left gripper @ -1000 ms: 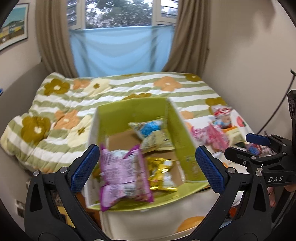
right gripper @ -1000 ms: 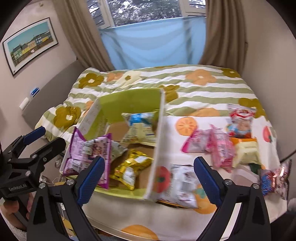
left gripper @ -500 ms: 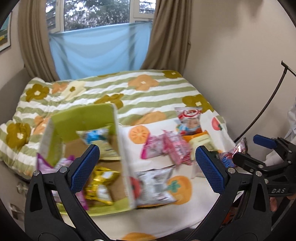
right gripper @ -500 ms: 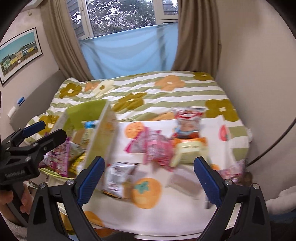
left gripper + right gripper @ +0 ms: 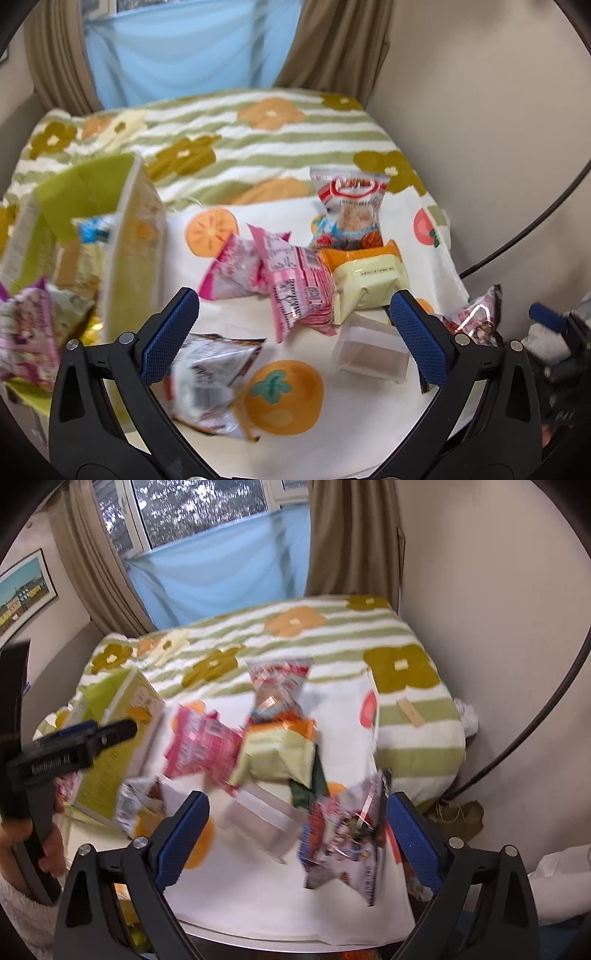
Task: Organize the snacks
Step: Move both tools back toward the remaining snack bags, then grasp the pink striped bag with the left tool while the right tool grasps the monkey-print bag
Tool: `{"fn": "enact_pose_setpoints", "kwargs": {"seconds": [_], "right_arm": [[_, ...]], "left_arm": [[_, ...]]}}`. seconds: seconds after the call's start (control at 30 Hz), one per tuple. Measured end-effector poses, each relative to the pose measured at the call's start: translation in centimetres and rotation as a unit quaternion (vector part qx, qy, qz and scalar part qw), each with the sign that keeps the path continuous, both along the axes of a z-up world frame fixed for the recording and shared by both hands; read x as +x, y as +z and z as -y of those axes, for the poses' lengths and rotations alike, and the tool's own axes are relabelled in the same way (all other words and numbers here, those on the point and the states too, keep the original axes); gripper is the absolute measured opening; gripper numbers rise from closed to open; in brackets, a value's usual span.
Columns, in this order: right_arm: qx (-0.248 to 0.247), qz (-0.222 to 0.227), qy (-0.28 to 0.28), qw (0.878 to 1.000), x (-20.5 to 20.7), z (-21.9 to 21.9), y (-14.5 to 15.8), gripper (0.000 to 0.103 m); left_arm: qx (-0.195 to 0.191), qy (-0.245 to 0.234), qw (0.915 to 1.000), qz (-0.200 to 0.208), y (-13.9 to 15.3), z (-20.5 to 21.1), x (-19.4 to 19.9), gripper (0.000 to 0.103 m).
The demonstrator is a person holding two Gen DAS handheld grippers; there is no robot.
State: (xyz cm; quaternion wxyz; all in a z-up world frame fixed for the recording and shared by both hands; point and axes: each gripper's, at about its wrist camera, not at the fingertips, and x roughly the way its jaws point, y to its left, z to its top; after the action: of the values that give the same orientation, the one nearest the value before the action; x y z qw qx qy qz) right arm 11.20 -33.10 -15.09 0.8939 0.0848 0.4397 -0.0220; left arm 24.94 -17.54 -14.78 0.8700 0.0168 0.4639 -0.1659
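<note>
My left tongs (image 5: 295,332) stand wide apart with nothing in them, and so do my right tongs (image 5: 295,838). Between and just beyond the left pair lie the pink packets (image 5: 295,284), with a yellow packet (image 5: 369,280) to their right and a red-and-white bag (image 5: 349,210) farther off. The green box (image 5: 133,236) stands to the left, snacks inside. A clear little box (image 5: 262,812) and a shiny dark packet (image 5: 343,834) lie between my right tongs on the tabletop (image 5: 258,897).
</note>
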Motion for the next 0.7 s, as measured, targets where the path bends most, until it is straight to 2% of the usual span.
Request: {"fn": "enact_pose_setpoints", "kwargs": {"seconds": [0.1, 0.2, 0.3, 0.43, 0.7], "right_arm": [[0.006, -0.01, -0.002, 1.0, -0.1, 0.8, -1.9, 0.096], [0.0, -0.013, -0.005, 1.0, -0.2, 1.1, -3.5, 0.096], [-0.001, -0.014, -0.014, 1.0, -0.2, 1.5, -4.7, 0.096], [0.008, -0.019, -0.022, 1.0, 0.0, 2.0, -6.5, 0.096], [-0.009, -0.034, -0.023, 0.999, 1.1, 1.9, -8.3, 0.096]], "left_arm": [[0.006, -0.004, 0.9996, -0.026, -2.6, 1.3, 1.7, 0.102], [-0.008, -0.012, 0.9991, -0.039, -4.6, 2.0, 3.0, 0.102], [0.014, -0.011, 0.9988, -0.045, -6.2, 2.7, 4.1, 0.102], [0.011, -0.013, 0.9977, -0.065, -8.1, 3.0, 5.3, 0.102], [0.02, -0.025, 0.9964, -0.078, -9.9, 3.7, 6.4, 0.09]]}}
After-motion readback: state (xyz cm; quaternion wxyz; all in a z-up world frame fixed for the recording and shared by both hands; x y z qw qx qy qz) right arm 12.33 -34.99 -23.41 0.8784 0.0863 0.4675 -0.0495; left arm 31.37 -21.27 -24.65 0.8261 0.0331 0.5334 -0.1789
